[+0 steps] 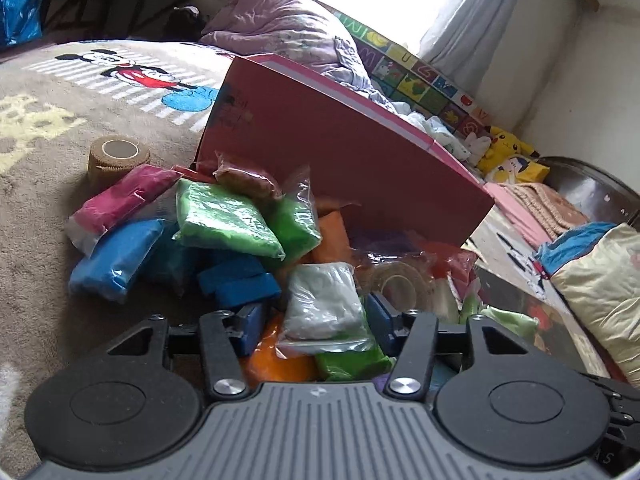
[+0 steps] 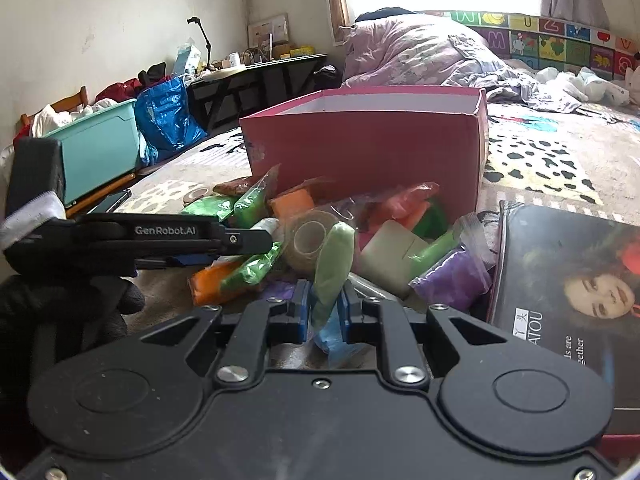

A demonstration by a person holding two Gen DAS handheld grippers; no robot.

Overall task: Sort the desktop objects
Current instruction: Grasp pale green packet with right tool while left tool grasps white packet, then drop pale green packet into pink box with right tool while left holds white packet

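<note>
nearest the right wrist camera, the right gripper (image 2: 324, 312) was clenched on a pale green pack (image 2: 334, 264), which stood on edge between its blue pads, with a pale blue pack (image 2: 334, 342) low between the pads as well. in the left wrist view the left gripper (image 1: 316, 320) had a white pack (image 1: 324, 304) between its blue pads; the pads seemed to press its sides, though the crinkled wrapper made the contact hard to judge. around both tools lay the pile of packs (image 1: 224, 220), in green, blue, orange, magenta, purple and red, heaped against the front wall of the pink box (image 2: 360, 152) on the rug (image 1: 36, 208). no pack showed inside the box, whose open top the right view caught only at its white inner rim, so the sorting looked barely begun: two packs in hand, nearly all the rest still loose. the views split the scene. only the left one showed the tan tape roll (image 1: 116, 160) standing apart on the rug to the left of the pile, and the box's long side tilting over the heap. only the right one showed the left tool from the side with the gloved hand (image 2: 60, 320) holding it, a second tape roll (image 2: 310, 236) among the packs, and the magazine (image 2: 568, 300) lying just right of the heap. farther off it also took in a teal bin (image 2: 100, 148) by the wall.
</note>
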